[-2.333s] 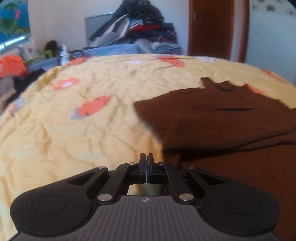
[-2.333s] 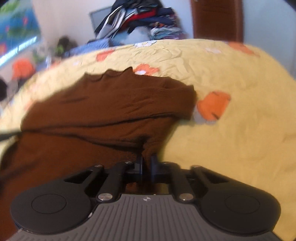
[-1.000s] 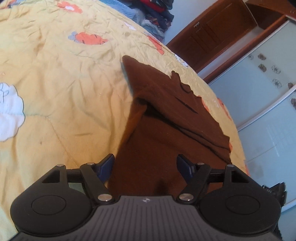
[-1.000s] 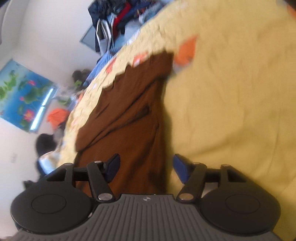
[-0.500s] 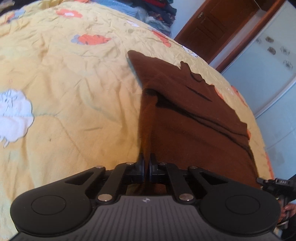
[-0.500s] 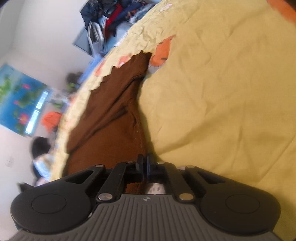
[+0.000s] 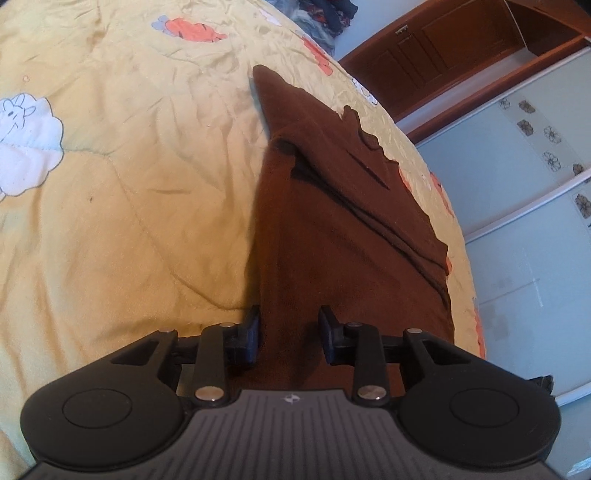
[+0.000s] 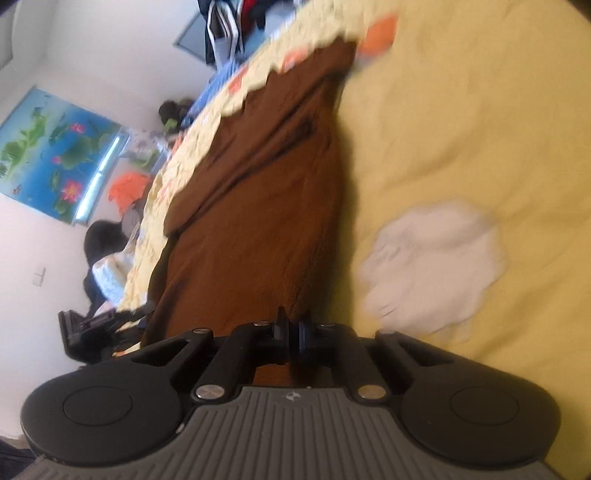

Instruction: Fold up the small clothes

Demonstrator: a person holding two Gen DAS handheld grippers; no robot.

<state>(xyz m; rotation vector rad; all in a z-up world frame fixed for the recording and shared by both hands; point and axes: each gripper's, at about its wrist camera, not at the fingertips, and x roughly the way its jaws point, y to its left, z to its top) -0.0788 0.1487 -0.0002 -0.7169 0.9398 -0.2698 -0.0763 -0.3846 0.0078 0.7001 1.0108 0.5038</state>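
A brown knit sweater (image 7: 332, 229) lies flat on the yellow bedspread (image 7: 129, 192), sleeves folded in across its body. My left gripper (image 7: 289, 334) is open, its fingers standing either side of the sweater's near left hem corner. In the right wrist view the sweater (image 8: 258, 206) runs away from me, and my right gripper (image 8: 292, 332) is shut on its near right hem edge. The left gripper (image 8: 103, 325) shows at the far left of that view.
The bedspread (image 8: 461, 129) has orange and white cartoon patches. A pile of clothes (image 8: 236, 22) sits past the far end of the bed. A brown wardrobe door (image 7: 443, 48) and pale sliding panels (image 7: 535, 184) stand to the right.
My left gripper was shut on the hem half a second ago and has now opened. My right gripper stays shut on the hem; its view has tilted further.
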